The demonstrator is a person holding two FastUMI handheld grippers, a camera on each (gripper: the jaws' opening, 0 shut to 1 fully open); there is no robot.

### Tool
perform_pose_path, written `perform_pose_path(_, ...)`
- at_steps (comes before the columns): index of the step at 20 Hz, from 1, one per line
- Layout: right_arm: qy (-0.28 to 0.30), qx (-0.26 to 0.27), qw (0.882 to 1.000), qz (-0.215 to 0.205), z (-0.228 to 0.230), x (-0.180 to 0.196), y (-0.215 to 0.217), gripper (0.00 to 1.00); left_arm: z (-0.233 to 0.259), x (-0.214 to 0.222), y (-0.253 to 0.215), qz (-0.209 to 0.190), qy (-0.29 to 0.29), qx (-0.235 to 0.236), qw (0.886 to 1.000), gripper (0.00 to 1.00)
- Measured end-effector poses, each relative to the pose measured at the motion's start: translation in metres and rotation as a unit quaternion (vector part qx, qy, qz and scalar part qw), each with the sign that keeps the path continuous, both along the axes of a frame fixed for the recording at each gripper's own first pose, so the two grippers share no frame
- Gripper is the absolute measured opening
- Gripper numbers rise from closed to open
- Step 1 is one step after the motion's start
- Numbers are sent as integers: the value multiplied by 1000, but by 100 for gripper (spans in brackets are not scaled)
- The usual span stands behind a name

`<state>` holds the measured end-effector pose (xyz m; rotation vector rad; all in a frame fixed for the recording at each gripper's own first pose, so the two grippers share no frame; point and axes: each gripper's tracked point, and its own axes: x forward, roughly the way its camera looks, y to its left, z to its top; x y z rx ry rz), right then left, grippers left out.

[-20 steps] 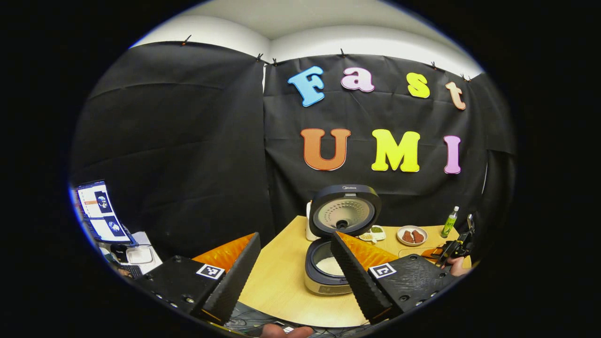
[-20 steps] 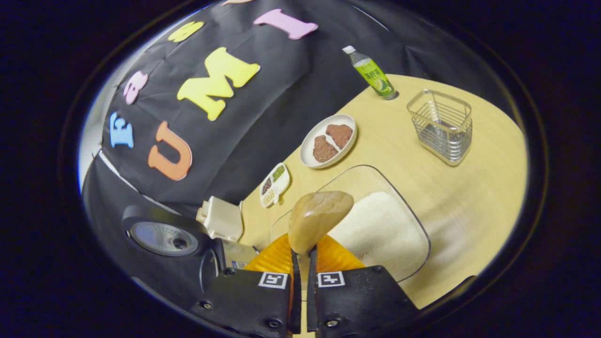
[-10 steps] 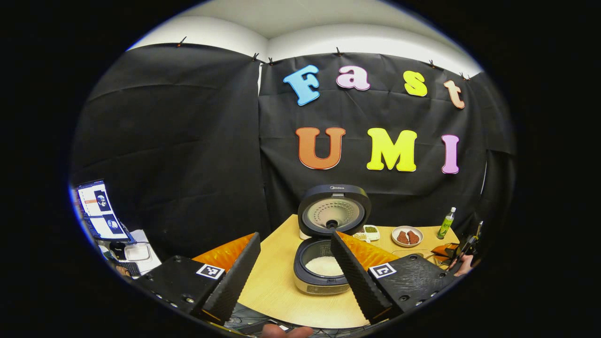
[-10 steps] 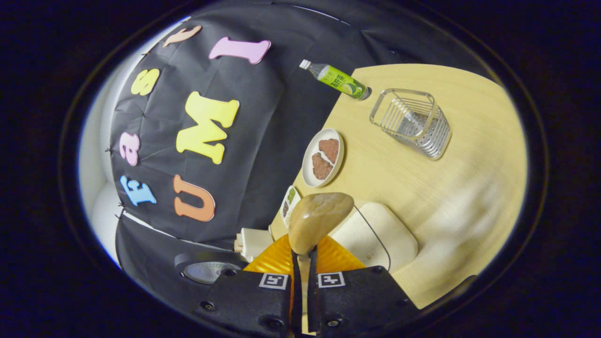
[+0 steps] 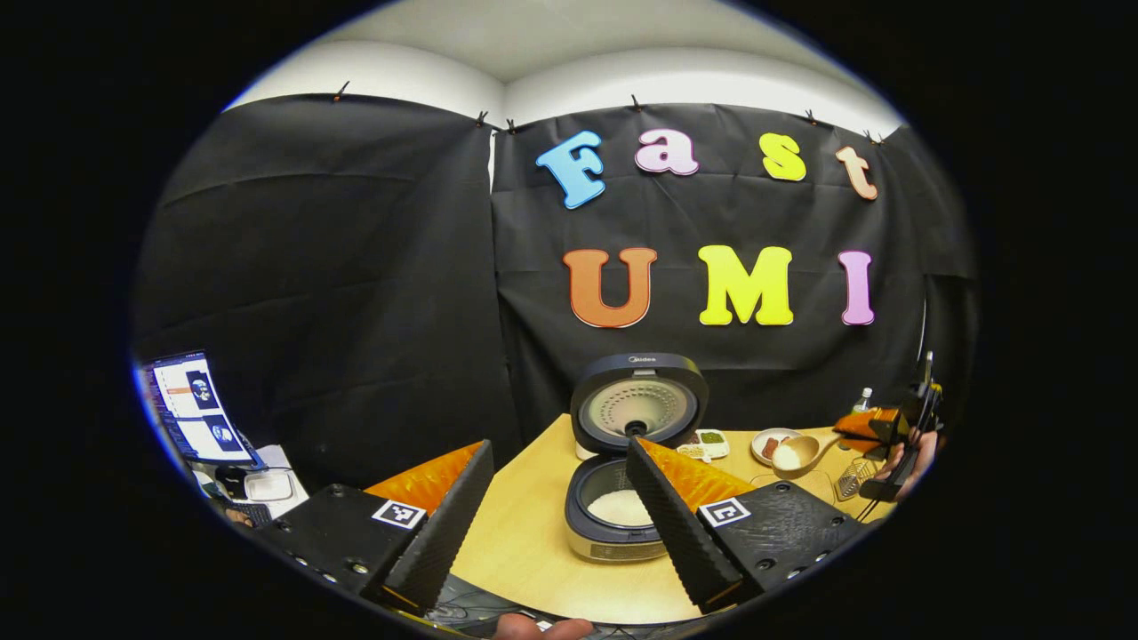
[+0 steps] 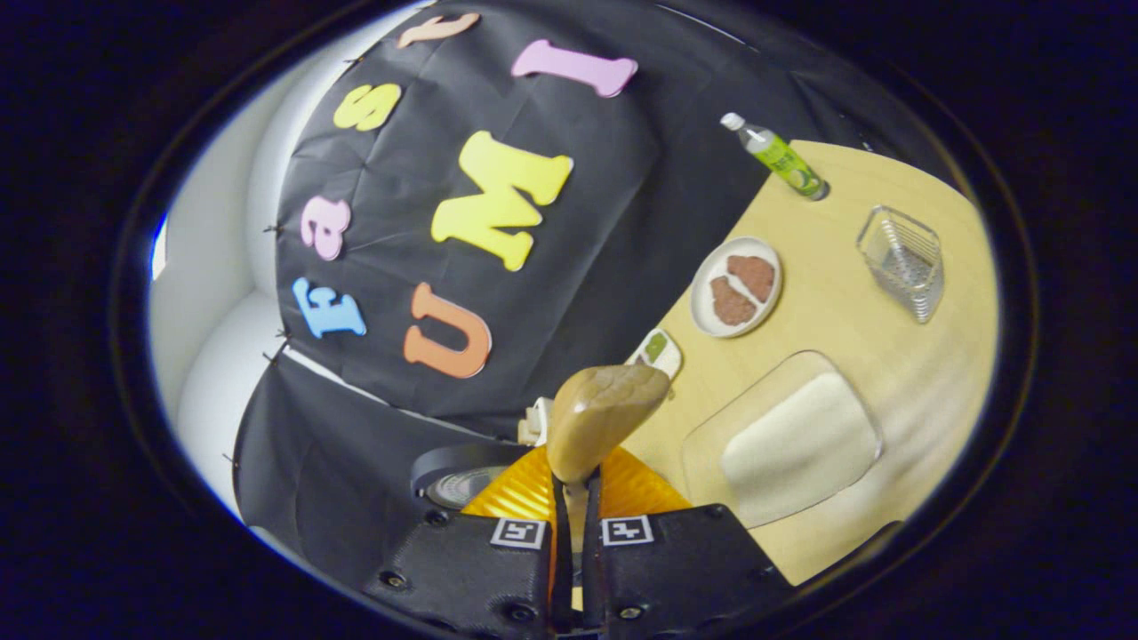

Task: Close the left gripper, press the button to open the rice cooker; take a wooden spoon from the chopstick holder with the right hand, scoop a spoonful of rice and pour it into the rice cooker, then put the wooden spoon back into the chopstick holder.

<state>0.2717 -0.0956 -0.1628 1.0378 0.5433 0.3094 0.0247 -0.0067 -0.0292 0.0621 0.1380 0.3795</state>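
In the left gripper view, the left gripper (image 5: 558, 511) hangs with its jaws spread wide and nothing between them, just in front of the rice cooker (image 5: 622, 498). The cooker's lid (image 5: 638, 402) stands upright and white rice lies in the pot. To the right of the cooker, above the table (image 5: 524, 542), the right gripper (image 5: 876, 428) holds the wooden spoon (image 5: 798, 453), its bowl heaped with rice (the bowl points toward the cooker). The chopstick holder (image 5: 855, 477) stands below that gripper.

In the right gripper view, the right gripper (image 6: 574, 498) is clamped on the wooden spoon (image 6: 600, 413) by its handle. Beyond the spoon lie a clear tray of rice (image 6: 787, 440), a plate (image 6: 738, 286), the wire chopstick holder (image 6: 900, 262) and a green bottle (image 6: 778, 156).
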Motion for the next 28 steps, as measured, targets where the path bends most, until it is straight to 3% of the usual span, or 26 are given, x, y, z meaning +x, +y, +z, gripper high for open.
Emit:
perform_pose_path(4, -20, -18, 998, 52, 23, 5, 79, 10, -4, -20, 28, 27, -2, -2, 1000, 96)
perform_pose_path(8, -34, -98, 991, 83, 10, 13, 141, 10, -11, -48, 65, 60, 0, -3, 998, 96)
perform_pose_path(12, -53, -186, 977, 93, -6, 18, 177, 10, -17, -65, 99, 88, 6, -12, 996, 96)
perform_pose_path(16, -75, -277, 953, 94, -20, 26, 198, 10, -26, -76, 131, 106, 7, -24, 994, 96)
perform_pose_path(23, -123, -402, 900, 111, -23, 23, 220, 10, -35, -68, 148, 92, 5, -33, 995, 97)
perform_pose_path(28, -178, -479, 850, 128, -15, 14, 234, 10, -45, -63, 154, 85, 11, -33, 996, 97)
